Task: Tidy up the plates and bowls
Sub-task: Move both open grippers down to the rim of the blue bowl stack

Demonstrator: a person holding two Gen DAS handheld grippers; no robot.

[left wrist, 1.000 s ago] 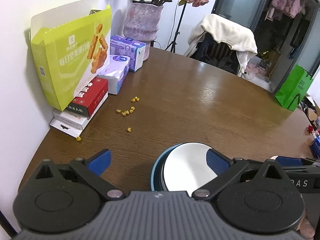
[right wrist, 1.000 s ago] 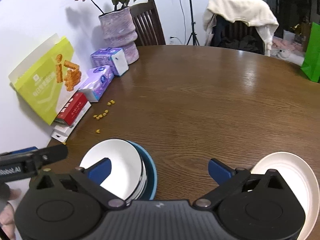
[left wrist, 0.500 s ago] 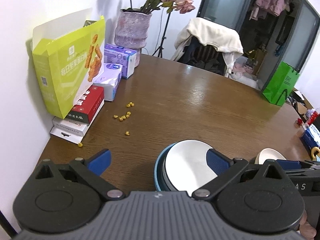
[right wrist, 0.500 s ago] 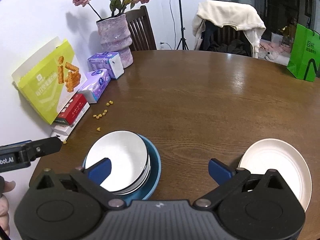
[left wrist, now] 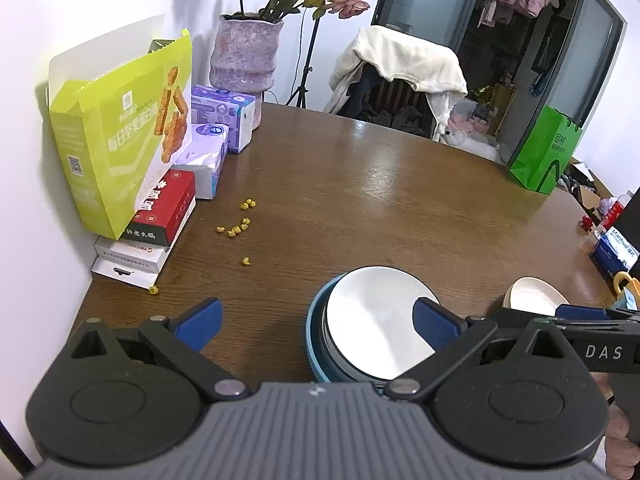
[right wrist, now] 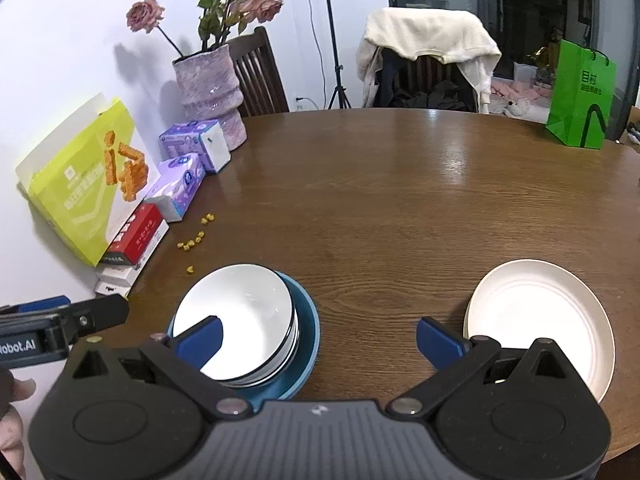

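A round, dark-brown wooden desk (right wrist: 400,200) fills both views, set against a white wall on the left. Along that wall stand a lime-green snack box (left wrist: 120,152), a red carton (left wrist: 164,212) on flat white boxes, purple tissue packs (left wrist: 222,120) and a mottled pink vase with dried roses (left wrist: 244,60). Small yellow crumbs (left wrist: 236,228) lie scattered in front of the cartons. Beyond the far edge stand a chair draped with a cream garment (right wrist: 428,40), a tripod and a green paper bag (right wrist: 580,96).

The middle and far half of the desk are bare, leaving open room ahead of both tools; the near edge curves away under them.

The left tool (left wrist: 318,322) is spread wide and holds nothing; its blue pads (left wrist: 200,322) hang above the desk, the right-hand pad over the rim of the stack. That stack, white round bowls (right wrist: 236,320) nested on a blue round plate (right wrist: 306,344), sits just ahead and to the right of the left tool, and ahead-left of the right tool.

The right tool (right wrist: 320,340) is also released, jaws wide apart, gripping nothing. A cream round plate (right wrist: 540,320) lies flat on the desk ahead-right of it, well apart from the stack, with the right-hand pad just beside its rim. A hand (right wrist: 12,420) shows at the lower left of the right wrist view.
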